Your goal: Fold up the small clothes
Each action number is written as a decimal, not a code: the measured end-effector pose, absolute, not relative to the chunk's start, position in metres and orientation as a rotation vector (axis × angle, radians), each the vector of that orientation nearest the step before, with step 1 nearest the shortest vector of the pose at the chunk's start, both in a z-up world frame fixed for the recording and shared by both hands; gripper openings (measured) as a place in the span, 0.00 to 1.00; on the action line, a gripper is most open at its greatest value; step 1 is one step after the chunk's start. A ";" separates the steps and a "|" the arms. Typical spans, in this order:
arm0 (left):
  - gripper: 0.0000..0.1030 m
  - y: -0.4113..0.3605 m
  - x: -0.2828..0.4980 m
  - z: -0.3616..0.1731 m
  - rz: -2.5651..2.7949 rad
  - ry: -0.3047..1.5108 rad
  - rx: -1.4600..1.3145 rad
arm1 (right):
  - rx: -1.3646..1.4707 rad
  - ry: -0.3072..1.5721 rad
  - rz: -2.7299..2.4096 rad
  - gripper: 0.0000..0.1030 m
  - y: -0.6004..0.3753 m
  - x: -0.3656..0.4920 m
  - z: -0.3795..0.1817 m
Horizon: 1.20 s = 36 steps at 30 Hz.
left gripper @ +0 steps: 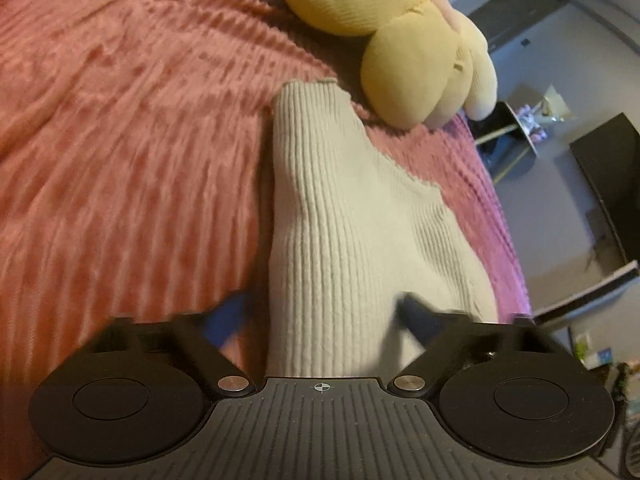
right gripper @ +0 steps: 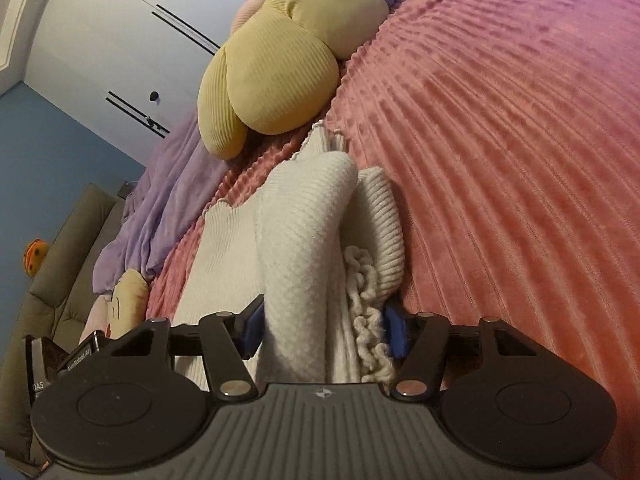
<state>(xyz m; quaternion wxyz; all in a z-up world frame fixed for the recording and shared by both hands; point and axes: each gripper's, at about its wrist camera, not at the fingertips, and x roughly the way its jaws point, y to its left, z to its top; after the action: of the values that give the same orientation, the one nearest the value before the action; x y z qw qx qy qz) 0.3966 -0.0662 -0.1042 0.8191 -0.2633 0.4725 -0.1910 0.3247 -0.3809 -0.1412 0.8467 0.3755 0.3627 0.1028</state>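
Note:
A cream ribbed knit garment [left gripper: 340,216] lies on the pink bedspread [left gripper: 120,140]. My left gripper [left gripper: 320,316] sits over its near end, blue-padded fingers spread wide to either side of a raised fold, blurred by motion. In the right wrist view the same garment [right gripper: 304,240] is bunched in thick folds with a ruffled trim [right gripper: 366,300]. My right gripper [right gripper: 324,328] has its blue pads pressed against both sides of that bunch, clamping it.
A yellow flower-shaped plush cushion [left gripper: 400,40] lies just beyond the garment, also in the right wrist view [right gripper: 276,68]. A lilac blanket [right gripper: 160,200] lies at the bed's left. A grey sofa [right gripper: 60,272] and white wardrobe [right gripper: 120,40] stand beyond the bed.

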 end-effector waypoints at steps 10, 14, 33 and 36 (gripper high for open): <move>0.41 -0.037 0.357 -0.042 -0.423 0.929 -0.472 | 0.763 0.730 0.342 0.40 -0.345 0.314 -0.110; 0.45 -0.004 0.318 -0.027 -0.337 0.940 -0.326 | 0.719 0.759 0.446 0.40 -0.304 0.296 -0.103; 0.94 0.006 0.317 -0.029 -0.017 0.745 -0.261 | 0.092 0.595 0.106 0.37 -0.172 0.275 -0.050; 0.94 0.001 0.334 -0.058 -0.006 0.815 -0.204 | 0.053 0.610 0.100 0.37 -0.161 0.292 -0.068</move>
<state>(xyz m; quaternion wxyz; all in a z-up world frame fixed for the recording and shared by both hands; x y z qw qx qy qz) 0.3343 0.0006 -0.0583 0.9131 -0.0990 0.3956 -0.0029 0.2920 -0.1613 -0.0678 0.9523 0.0259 0.3001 0.0492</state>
